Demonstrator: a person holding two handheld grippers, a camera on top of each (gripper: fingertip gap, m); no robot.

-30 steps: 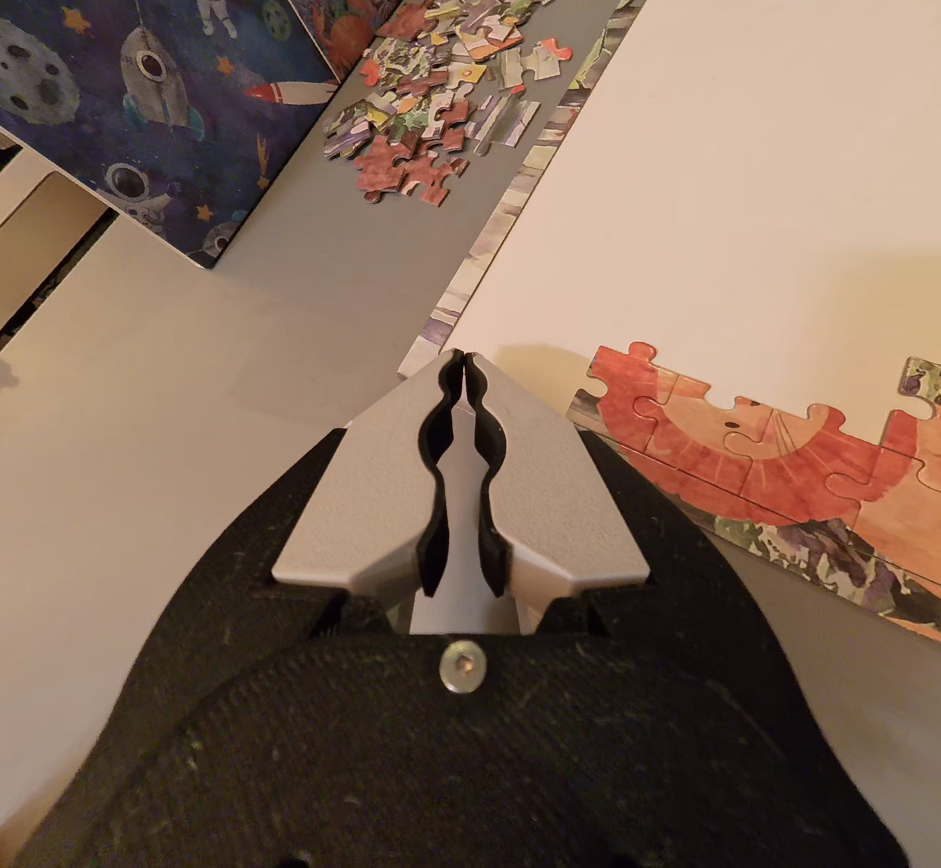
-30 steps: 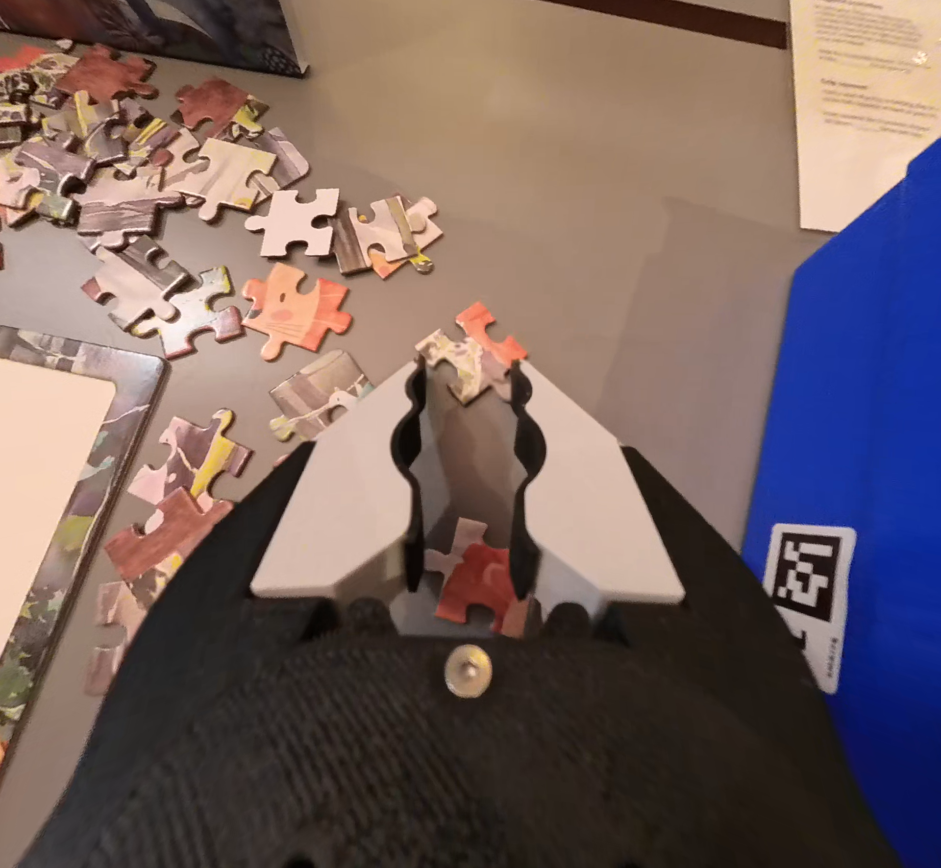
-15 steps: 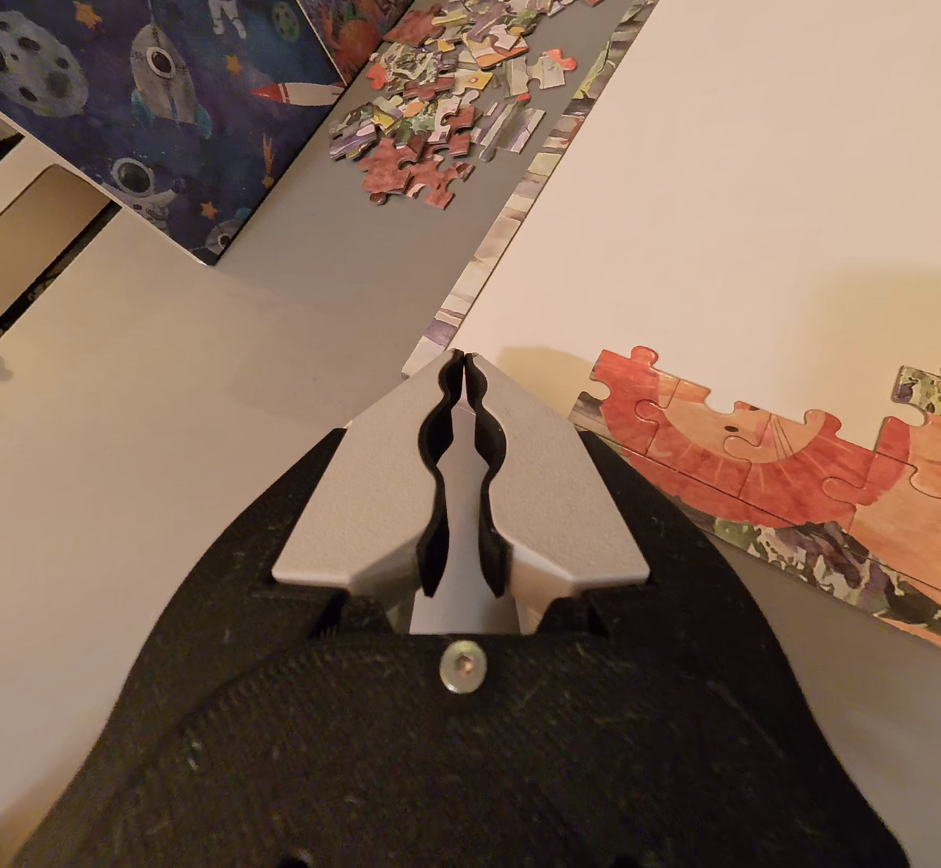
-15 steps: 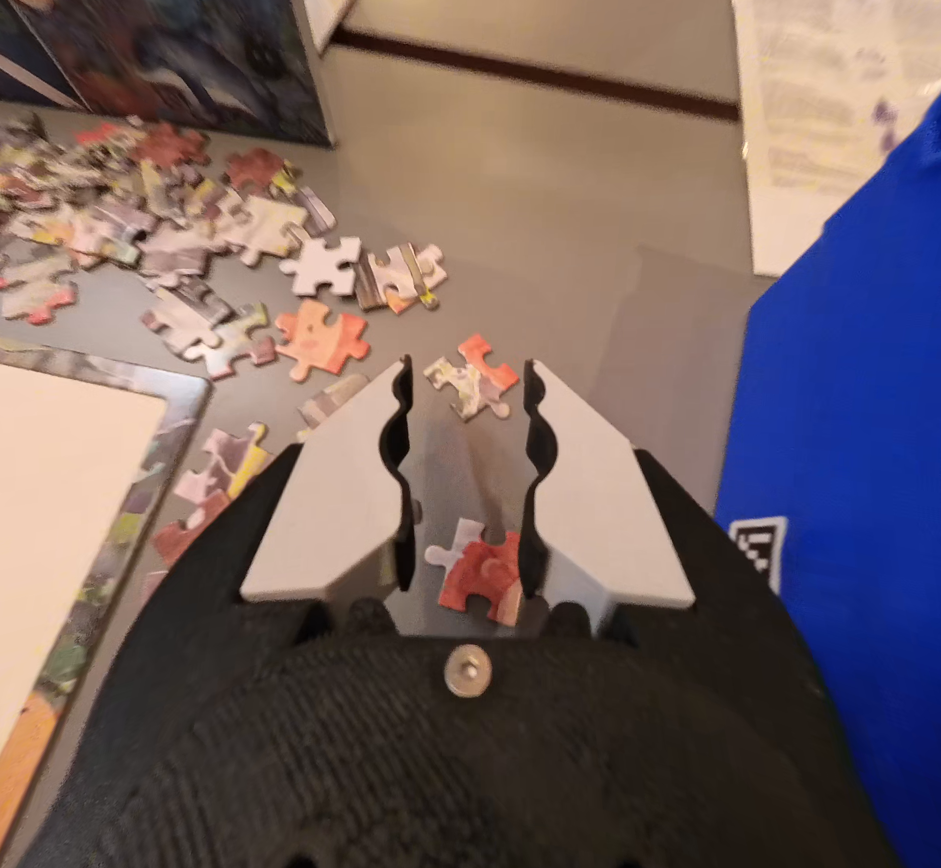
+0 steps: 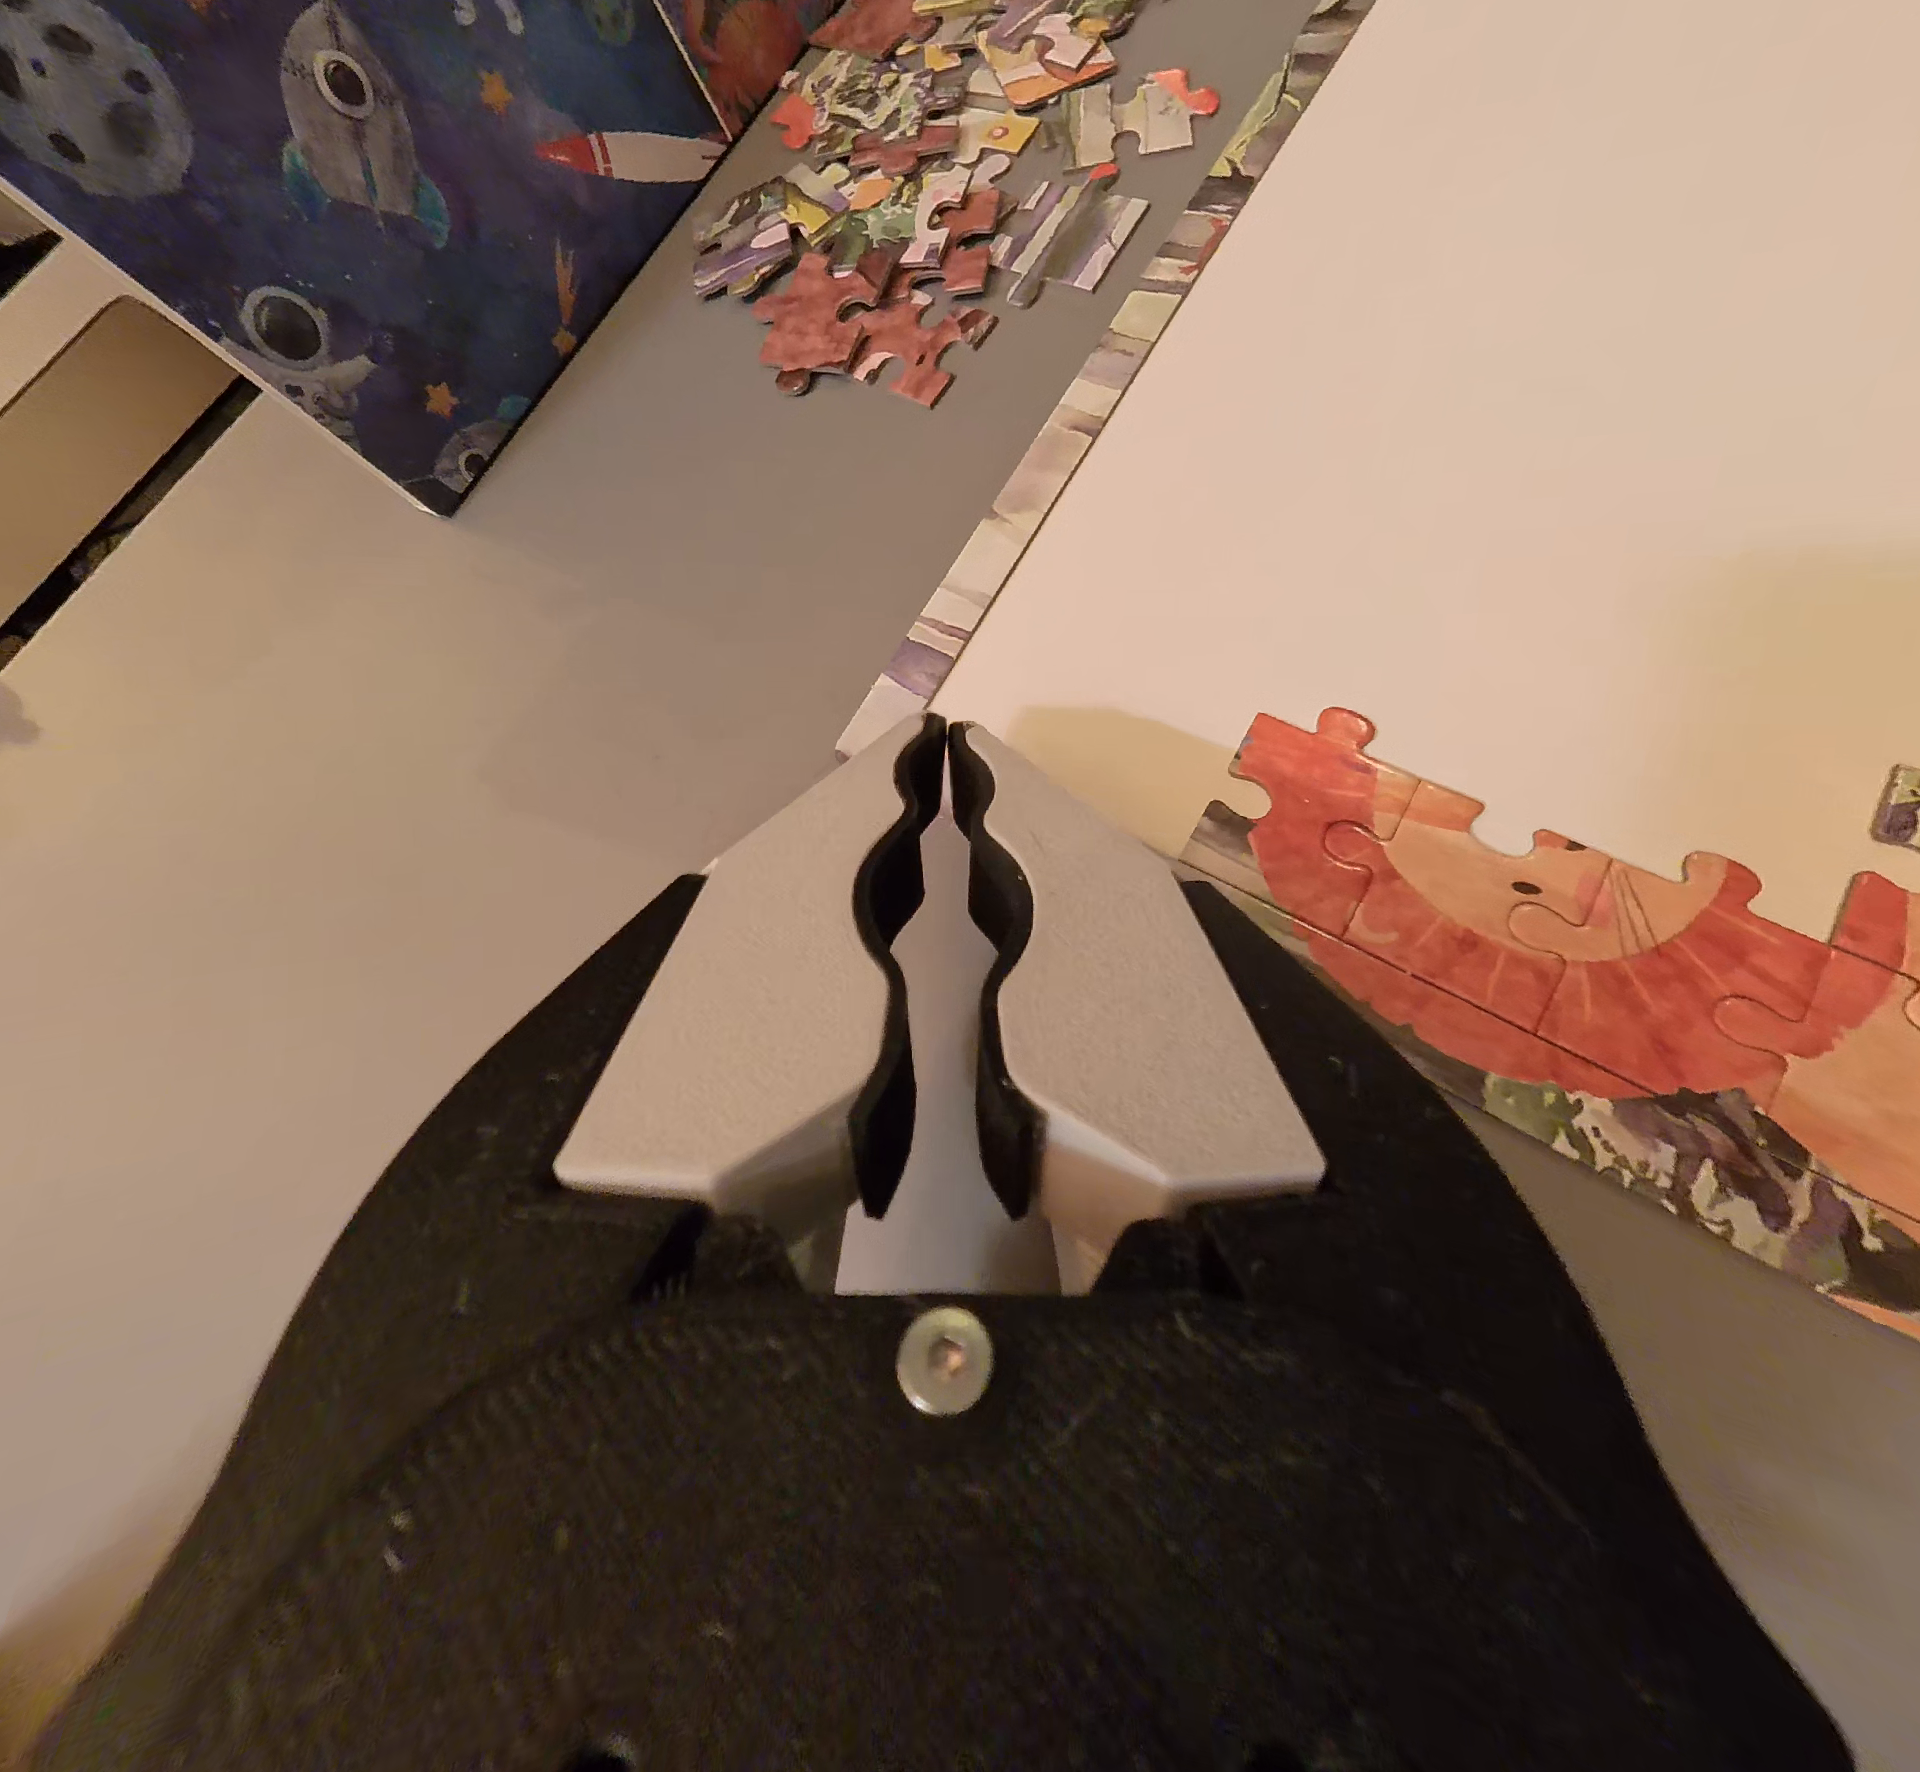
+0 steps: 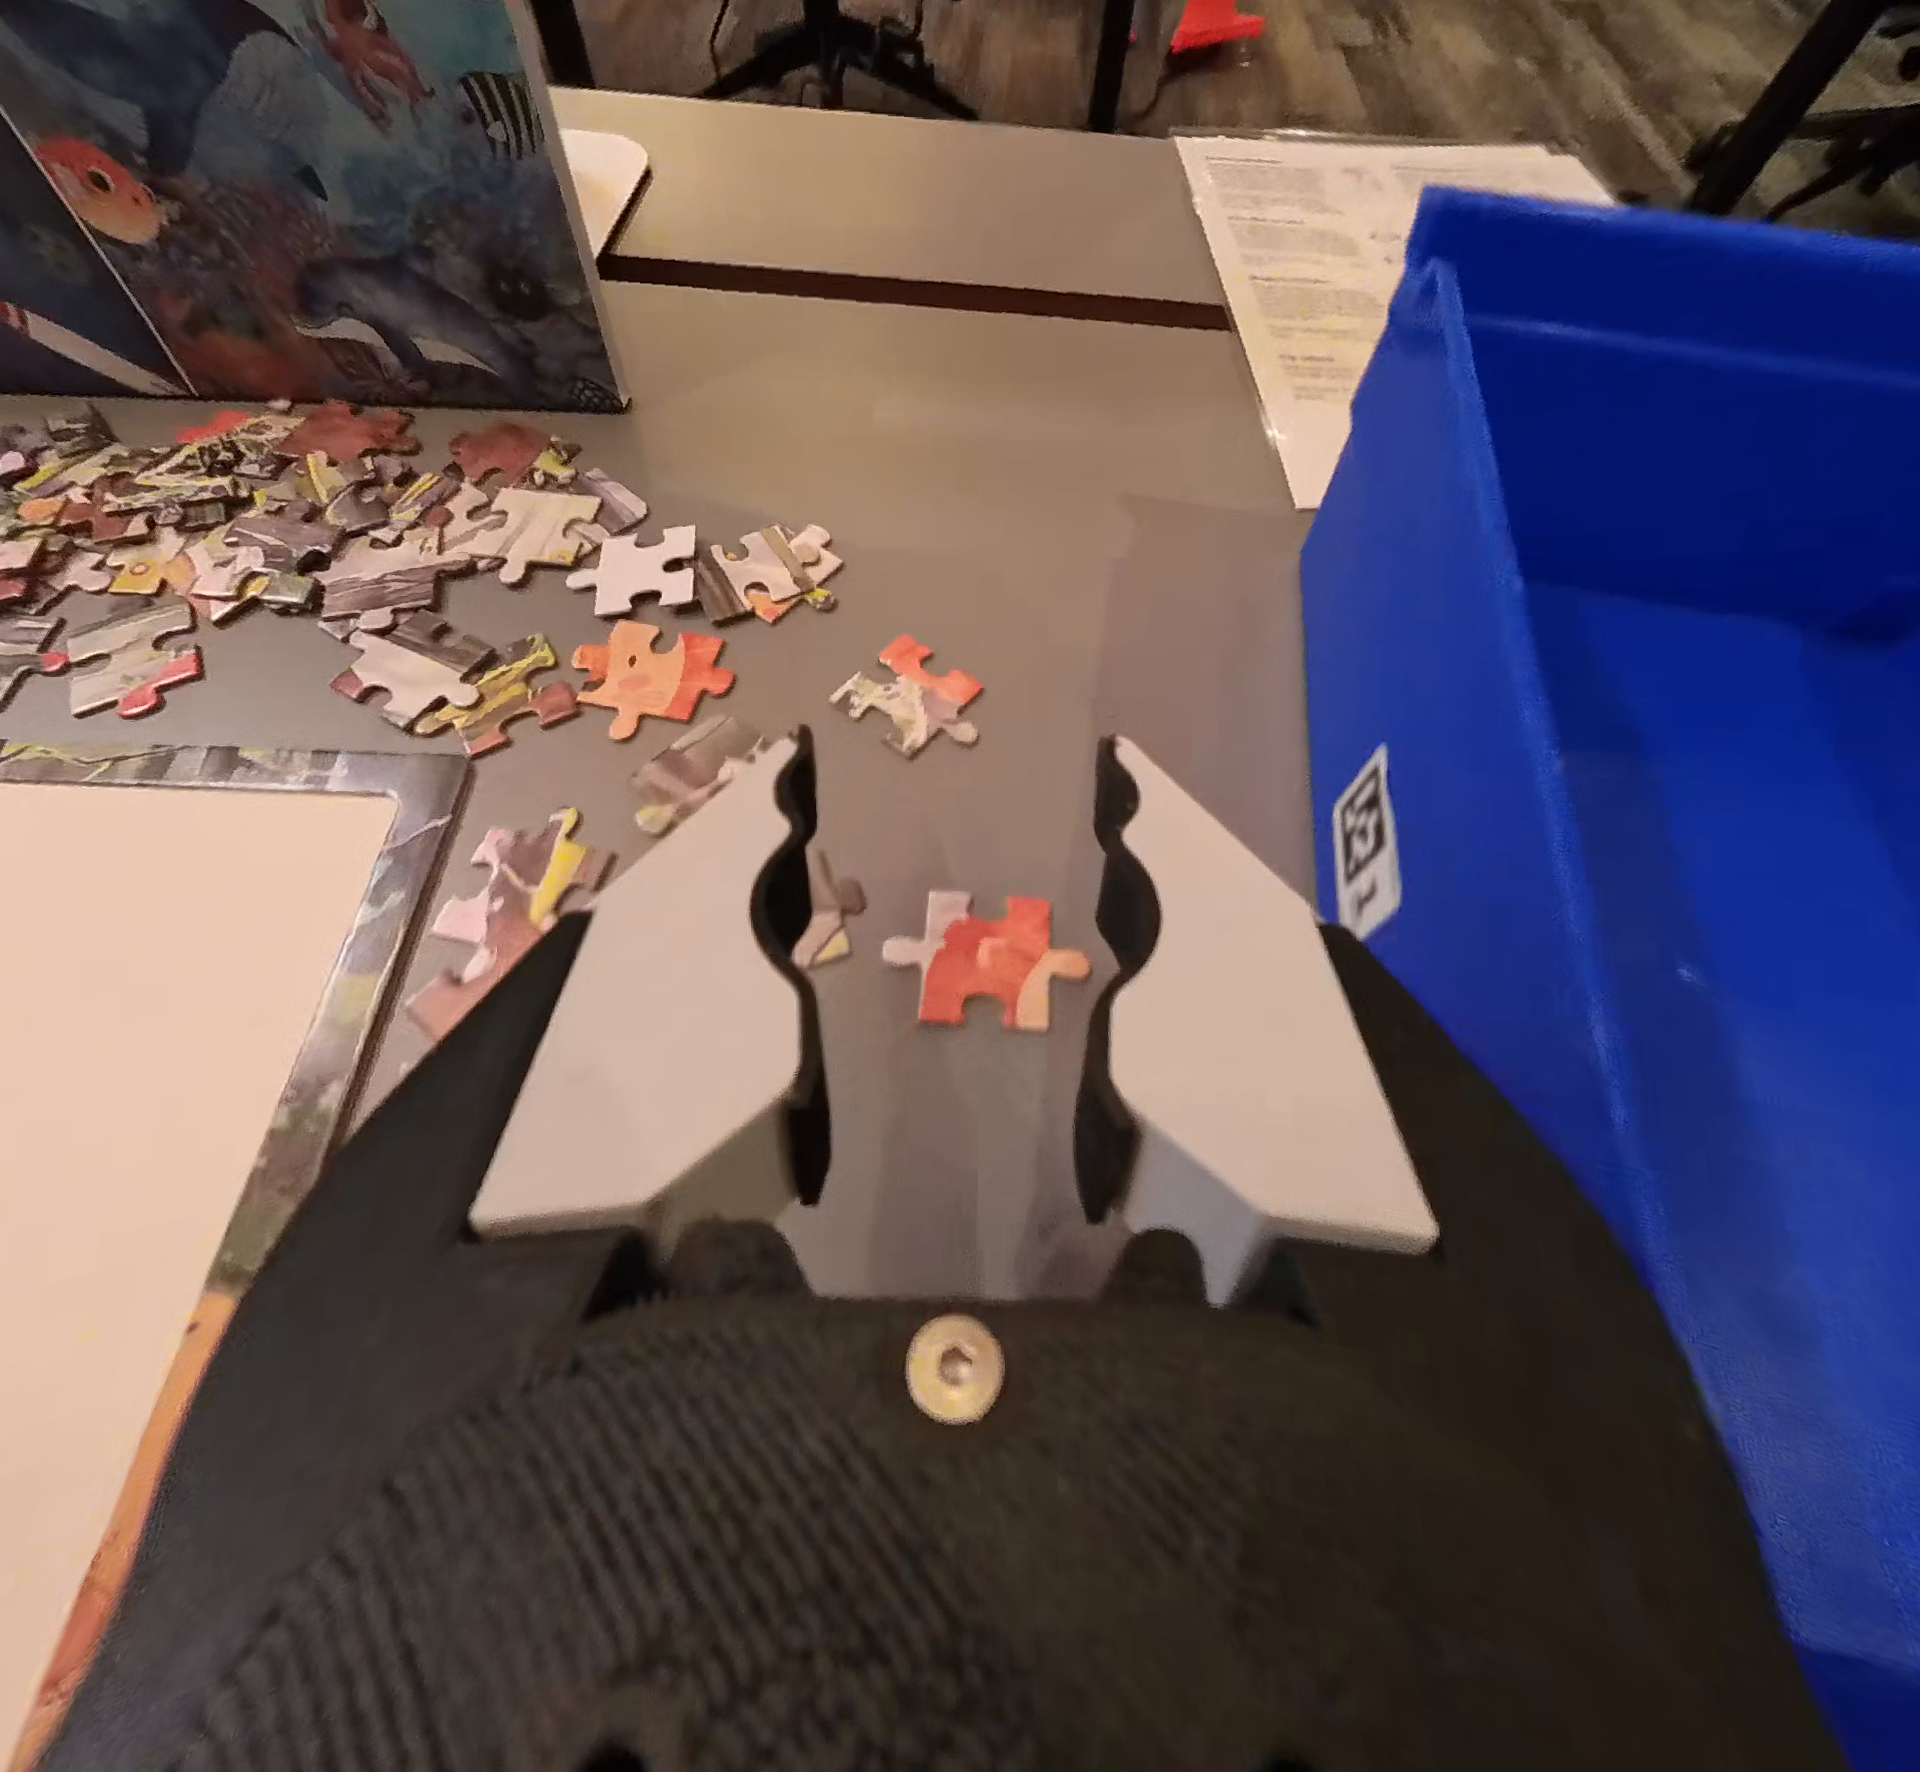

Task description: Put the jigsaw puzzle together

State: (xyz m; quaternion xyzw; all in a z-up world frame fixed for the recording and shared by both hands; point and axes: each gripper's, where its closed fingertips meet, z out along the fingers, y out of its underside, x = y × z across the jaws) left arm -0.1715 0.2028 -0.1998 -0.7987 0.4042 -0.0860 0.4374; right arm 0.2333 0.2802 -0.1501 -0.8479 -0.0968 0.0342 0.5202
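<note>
The puzzle board (image 5: 1507, 351) has a white inside and a printed border. Along its near edge lies a joined row of orange lion pieces (image 5: 1538, 933). My left gripper (image 5: 948, 735) is shut and empty, hovering over the board's near left corner. A pile of loose pieces (image 5: 935, 164) lies left of the board. My right gripper (image 6: 956, 746) is open and empty above the grey table. A red-orange piece (image 6: 987, 959) lies flat between its fingers. A red and grey piece (image 6: 912, 694) lies just beyond its tips. More loose pieces (image 6: 312, 538) spread to the left, beyond the board's corner (image 6: 416, 787).
A blue bin (image 6: 1621, 787) stands close to the right of my right gripper. Puzzle boxes stand at the back left (image 5: 312, 122) (image 6: 291, 195). A printed sheet (image 6: 1330, 268) lies behind the bin. Chairs and floor show past the table's far edge.
My right gripper has opened wider, lifted and tilted up, so the red-orange piece now lies farther forward between its fingers. My left gripper has stayed shut and barely moved.
</note>
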